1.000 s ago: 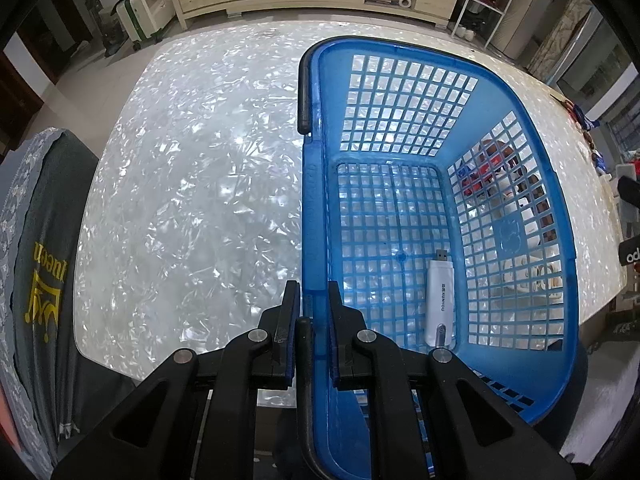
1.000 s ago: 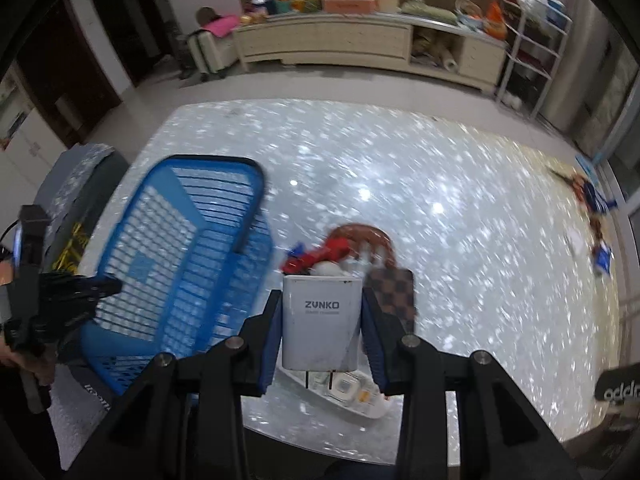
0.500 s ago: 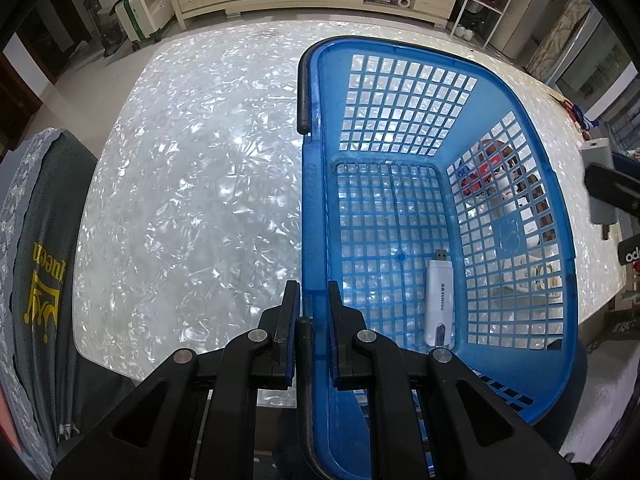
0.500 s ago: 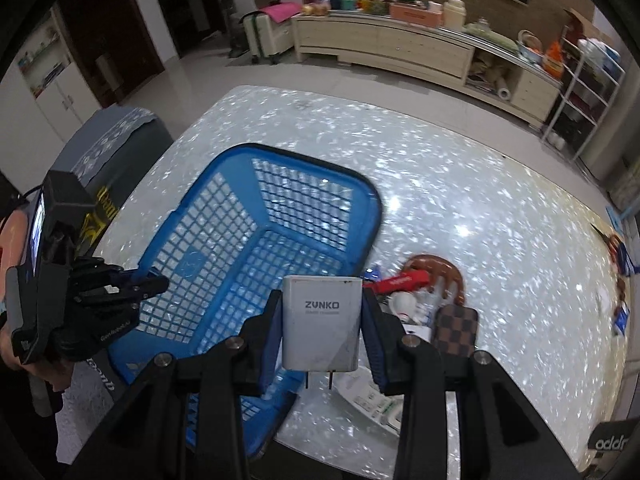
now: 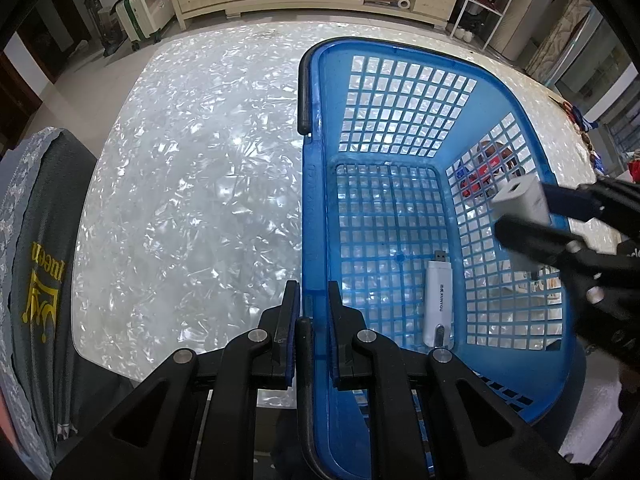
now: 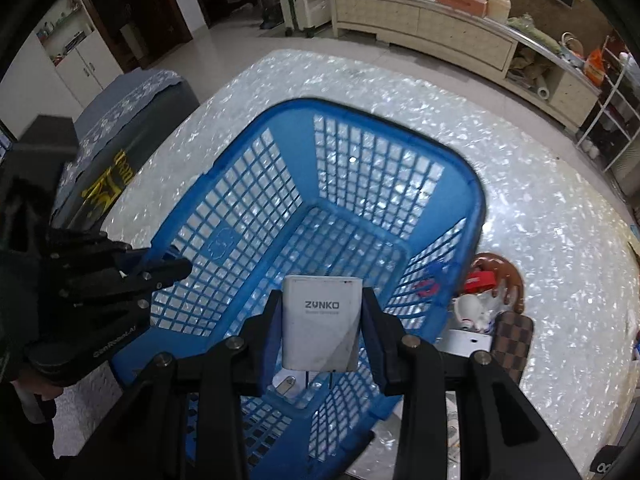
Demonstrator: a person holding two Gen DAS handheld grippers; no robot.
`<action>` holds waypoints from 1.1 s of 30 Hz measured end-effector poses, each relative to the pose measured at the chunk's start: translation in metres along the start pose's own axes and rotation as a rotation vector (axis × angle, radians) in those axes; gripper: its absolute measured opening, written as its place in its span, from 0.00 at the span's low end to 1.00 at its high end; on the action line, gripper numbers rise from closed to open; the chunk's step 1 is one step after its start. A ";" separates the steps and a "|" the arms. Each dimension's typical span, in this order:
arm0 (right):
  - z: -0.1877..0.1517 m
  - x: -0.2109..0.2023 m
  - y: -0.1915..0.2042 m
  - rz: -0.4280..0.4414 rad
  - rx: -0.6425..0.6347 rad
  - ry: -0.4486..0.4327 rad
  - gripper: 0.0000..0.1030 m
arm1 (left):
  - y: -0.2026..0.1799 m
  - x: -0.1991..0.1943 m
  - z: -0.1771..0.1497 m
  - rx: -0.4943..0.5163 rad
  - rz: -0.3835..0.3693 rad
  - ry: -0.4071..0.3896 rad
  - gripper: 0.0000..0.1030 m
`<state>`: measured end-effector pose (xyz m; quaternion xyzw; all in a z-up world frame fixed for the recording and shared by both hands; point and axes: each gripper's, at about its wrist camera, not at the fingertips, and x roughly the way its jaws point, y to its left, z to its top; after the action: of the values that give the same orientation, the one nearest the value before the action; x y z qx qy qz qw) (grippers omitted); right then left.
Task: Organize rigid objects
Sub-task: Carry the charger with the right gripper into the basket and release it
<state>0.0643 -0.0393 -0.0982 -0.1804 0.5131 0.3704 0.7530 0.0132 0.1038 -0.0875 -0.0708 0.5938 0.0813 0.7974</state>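
A blue plastic basket [image 5: 400, 92] stands on the pearly white table [image 5: 192, 200]. My left gripper [image 5: 313, 292] is shut on the basket's left rim near its front corner. A white USB dongle [image 5: 438, 300] lies on the basket floor. My right gripper [image 6: 322, 300] is shut on a white ZUNKO charger [image 6: 320, 328] and hangs above the basket's near right part, pointing steeply down. In the left wrist view the charger [image 5: 520, 200] and the right gripper [image 5: 532, 216] come in over the right rim. From the right wrist, the left gripper [image 6: 168, 266] shows at the basket [image 6: 280, 184].
Right of the basket lies a small pile: a brown dish [image 6: 508, 276], a red item [image 6: 478, 282], a white figurine [image 6: 472, 312] and a checkered wallet [image 6: 514, 340]. A grey-covered chair [image 5: 36, 260] stands at the table's left edge. A long sideboard [image 6: 420, 20] lines the far wall.
My right gripper carried the charger leftward and down, from above the pile to above the basket, and entered the left wrist view. The left gripper kept still on the rim.
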 end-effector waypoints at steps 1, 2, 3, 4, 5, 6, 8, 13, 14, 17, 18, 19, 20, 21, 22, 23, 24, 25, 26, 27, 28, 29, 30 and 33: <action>-0.001 0.004 0.001 0.005 0.001 0.003 0.34 | 0.000 0.000 0.000 0.000 0.001 0.000 0.13; -0.001 0.007 0.001 0.010 -0.002 0.006 0.34 | 0.000 0.000 0.000 0.001 0.001 0.000 0.13; -0.002 0.010 0.001 0.013 -0.003 0.008 0.34 | 0.000 0.000 0.000 0.001 0.001 0.000 0.13; -0.002 0.014 0.001 0.016 -0.005 0.011 0.34 | 0.000 0.000 0.000 0.001 0.001 -0.001 0.13; -0.002 0.015 0.001 0.013 -0.007 0.014 0.34 | 0.000 0.000 0.000 0.002 0.002 -0.002 0.13; -0.002 0.017 0.001 0.008 -0.004 0.017 0.34 | -0.001 0.000 0.000 0.005 0.006 -0.003 0.13; -0.001 0.022 -0.001 0.006 -0.003 0.020 0.34 | -0.001 0.000 -0.001 0.005 0.008 -0.004 0.13; -0.001 0.026 0.001 -0.016 -0.027 0.014 0.34 | -0.002 -0.001 -0.001 0.004 0.007 -0.007 0.13; -0.001 0.025 0.001 -0.018 -0.031 0.012 0.34 | -0.003 -0.001 -0.001 0.005 0.008 -0.008 0.13; -0.001 0.027 0.003 -0.015 -0.031 0.008 0.34 | -0.003 -0.001 -0.002 0.008 0.009 -0.009 0.13; -0.001 0.027 0.003 -0.015 -0.033 0.007 0.34 | -0.003 -0.001 -0.002 0.008 0.011 -0.009 0.13; -0.001 0.028 0.003 -0.017 -0.039 0.008 0.34 | -0.003 -0.002 -0.002 0.008 0.011 -0.009 0.13; -0.002 0.027 0.003 -0.020 -0.043 0.008 0.34 | -0.003 -0.002 -0.002 0.009 0.012 -0.008 0.13; -0.002 0.028 0.004 -0.023 -0.048 0.008 0.35 | -0.003 -0.002 -0.002 0.008 0.012 -0.008 0.13; -0.002 0.028 0.004 -0.026 -0.051 0.007 0.35 | -0.003 -0.002 -0.002 0.007 0.011 -0.008 0.13; -0.002 0.029 0.004 -0.027 -0.050 0.006 0.35 | -0.003 -0.002 -0.002 0.007 0.011 -0.008 0.13; -0.002 0.029 0.004 -0.028 -0.049 0.006 0.35 | -0.003 -0.002 -0.002 0.007 0.012 -0.008 0.13; -0.002 0.029 0.004 -0.029 -0.051 0.005 0.35 | -0.003 -0.002 -0.002 0.008 0.013 -0.008 0.13; -0.002 0.029 0.005 -0.032 -0.057 0.005 0.35 | -0.003 -0.002 -0.002 0.009 0.013 -0.008 0.13; -0.002 0.029 0.005 -0.037 -0.059 0.002 0.35 | -0.003 -0.002 -0.002 0.008 0.012 -0.008 0.13; -0.002 0.030 0.005 -0.044 -0.064 -0.001 0.35 | -0.003 -0.002 -0.002 0.010 0.013 -0.008 0.13; -0.002 0.030 0.006 -0.049 -0.066 -0.004 0.35 | -0.003 -0.002 -0.002 0.014 0.016 -0.009 0.13; -0.003 0.030 0.006 -0.051 -0.068 -0.006 0.35 | -0.003 -0.002 -0.002 0.015 0.016 -0.009 0.13; -0.002 0.030 0.007 -0.060 -0.073 -0.007 0.35 | -0.004 -0.002 -0.002 0.013 0.017 -0.009 0.13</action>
<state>0.0638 -0.0252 -0.1259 -0.2216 0.4908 0.3669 0.7585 0.0114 0.0992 -0.0859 -0.0600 0.5915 0.0844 0.7997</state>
